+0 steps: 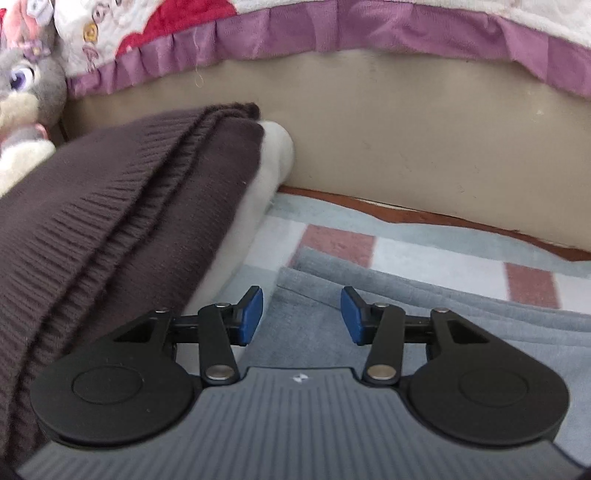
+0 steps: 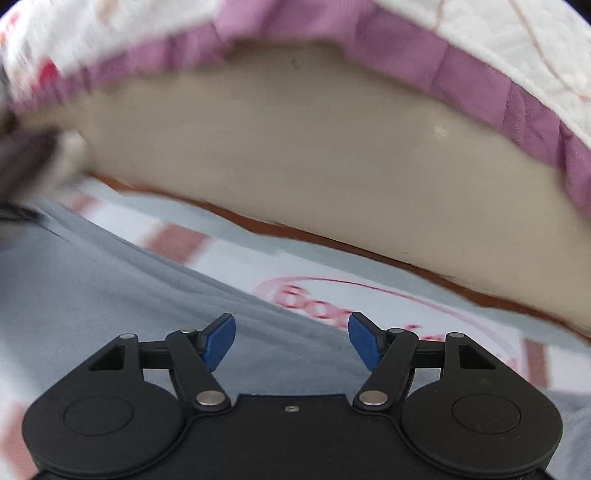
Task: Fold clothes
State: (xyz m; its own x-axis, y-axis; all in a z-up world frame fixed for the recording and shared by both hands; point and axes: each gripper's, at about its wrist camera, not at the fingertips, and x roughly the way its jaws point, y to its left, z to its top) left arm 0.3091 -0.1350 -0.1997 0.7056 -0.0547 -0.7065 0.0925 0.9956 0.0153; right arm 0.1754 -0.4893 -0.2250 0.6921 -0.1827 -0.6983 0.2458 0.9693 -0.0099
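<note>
Left gripper (image 1: 301,315): jaws are held apart, blue pads (image 1: 252,314) facing each other; nothing is gripped between them. It is poised over the near corner of the grey garment; contact with the cloth cannot be made out.
Right gripper (image 2: 291,341): jaws are spread wider than the left pair's; nothing is clamped. Grey fabric is seen in the gap below; whether it is touched cannot be told.
Grey garment (image 1: 424,332): laid flat on the checked blanket, with a folded edge and soft creases running across it. In the right wrist view it is seen to stretch away to the left (image 2: 110,288).
Checked blanket (image 1: 340,242): white, pale blue and brick-red squares are shown under the garment.
Writing: a red logo in an oval (image 2: 354,306) is printed on the blanket; only blurred letters like "Bo" can be read.
Dark brown knit (image 1: 110,229): a ribbed, folded piece is stacked on a white fleecy item (image 1: 266,177), just left of the grey garment.
Beige panel (image 1: 406,140): an upright surface is seen behind the blanket.
Quilt (image 1: 295,33): a purple ruffle hangs over the panel's top.
Plush toy (image 1: 26,96): a grey rabbit is placed at far left.
</note>
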